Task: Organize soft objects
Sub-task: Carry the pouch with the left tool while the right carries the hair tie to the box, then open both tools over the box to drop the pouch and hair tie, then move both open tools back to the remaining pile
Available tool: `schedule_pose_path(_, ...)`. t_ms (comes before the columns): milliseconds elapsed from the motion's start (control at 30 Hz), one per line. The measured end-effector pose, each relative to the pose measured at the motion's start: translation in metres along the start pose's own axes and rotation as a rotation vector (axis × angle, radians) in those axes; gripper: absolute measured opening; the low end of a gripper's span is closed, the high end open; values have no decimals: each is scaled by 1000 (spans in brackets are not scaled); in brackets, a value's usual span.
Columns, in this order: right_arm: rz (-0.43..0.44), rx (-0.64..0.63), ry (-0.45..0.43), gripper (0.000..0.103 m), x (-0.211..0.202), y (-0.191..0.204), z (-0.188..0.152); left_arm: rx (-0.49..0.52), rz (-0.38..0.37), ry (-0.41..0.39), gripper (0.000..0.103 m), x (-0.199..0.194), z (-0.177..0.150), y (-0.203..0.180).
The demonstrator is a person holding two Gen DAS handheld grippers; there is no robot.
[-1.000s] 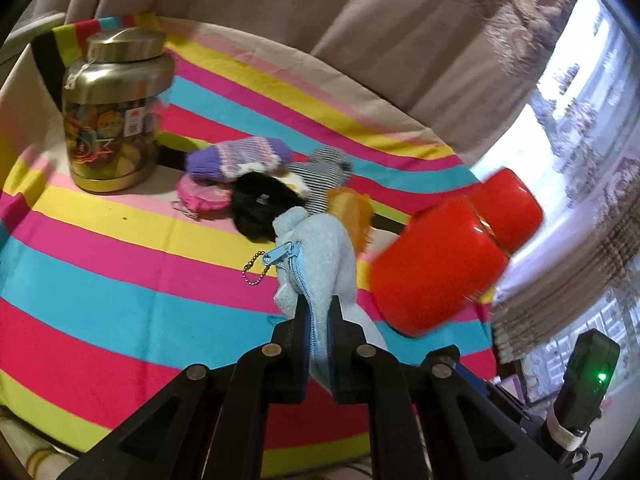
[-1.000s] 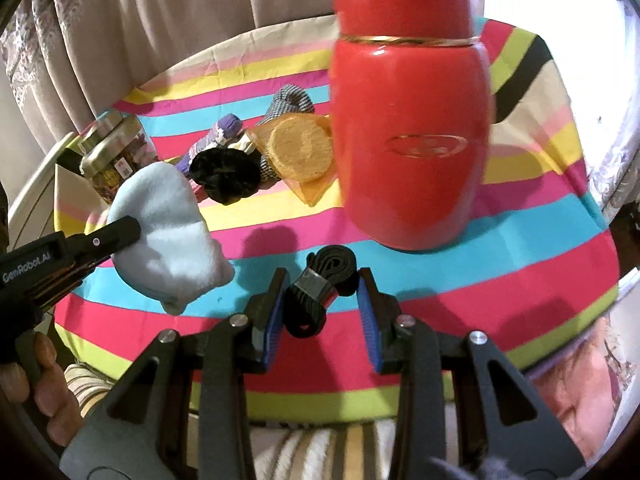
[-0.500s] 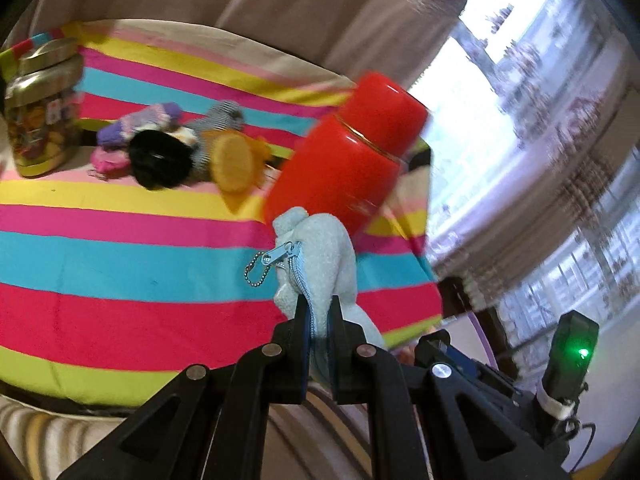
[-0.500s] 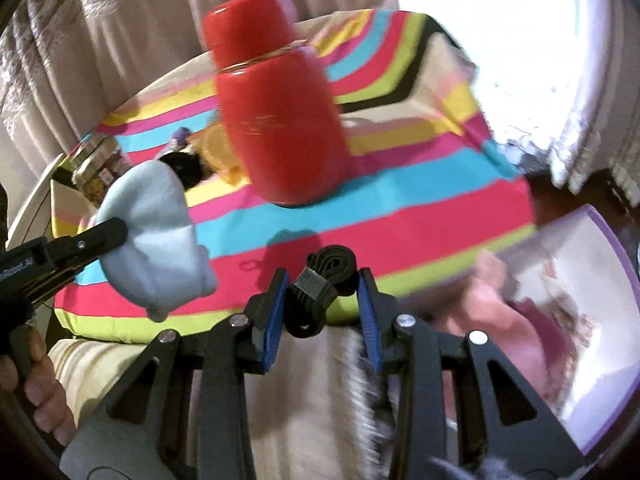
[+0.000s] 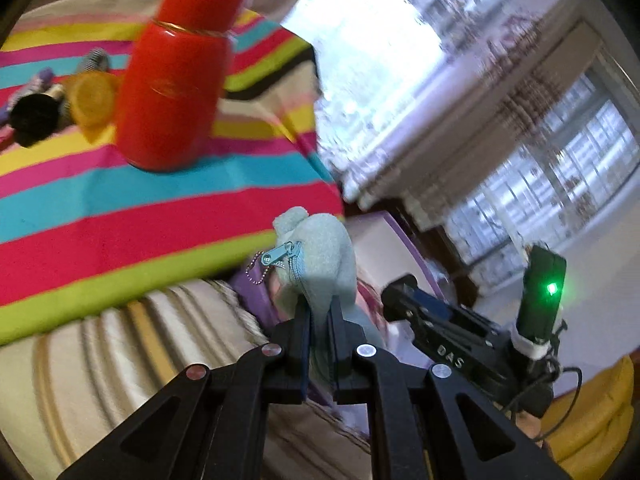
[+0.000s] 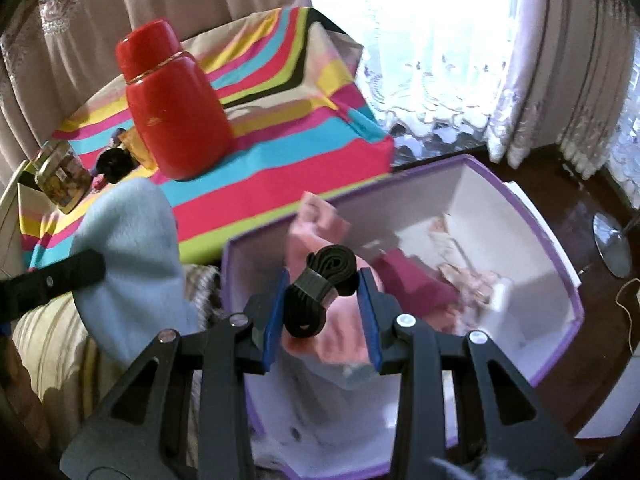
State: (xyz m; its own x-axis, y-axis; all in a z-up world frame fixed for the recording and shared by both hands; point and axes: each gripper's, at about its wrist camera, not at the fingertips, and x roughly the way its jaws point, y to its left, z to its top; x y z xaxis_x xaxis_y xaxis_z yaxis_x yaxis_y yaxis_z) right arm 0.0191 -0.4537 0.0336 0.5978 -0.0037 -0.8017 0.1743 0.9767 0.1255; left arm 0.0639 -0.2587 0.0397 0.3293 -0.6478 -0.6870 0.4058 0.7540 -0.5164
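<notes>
Two claws each hold something soft. The left claw (image 5: 318, 326) is squeezed tight on a fluffy light-blue pouch (image 5: 320, 256) with a blue zipper and a little ball chain. The pouch sits low in the middle of the left view, past the edge of the striped cloth (image 5: 120, 216) on the bench. In the right view the same pouch (image 6: 132, 248) fills the left side.

The right claw (image 6: 322, 300) is clamped on a rolled black strap (image 6: 324, 280), in the middle of its view, right above a white box with a purple rim (image 6: 560, 240). Pink and dark red cloth (image 6: 320, 232) lies inside the box.

A red bottle (image 5: 176, 72) stands on the striped cloth at the upper left. It has a gold ring and a small gold mark too blurry to read. In the left view, the letters "DAS" show on the black arm of the other tool (image 5: 452, 356) at the lower right, near a green light (image 5: 552, 289).
</notes>
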Motion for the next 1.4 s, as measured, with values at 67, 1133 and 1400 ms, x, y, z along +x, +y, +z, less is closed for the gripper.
schedule_pose_path(67,-10,5,2,39,-4,-8,-3,11,-16,25,7,7,-4,-9)
schedule_pose_path(1133,51,-110,43,56,-10,34,0,-54,98,-10,40,-20,9,40)
schedule_pose_path(1400,142,-201,58,56,0,92,13,-160,167,-80,40,-52,20,98)
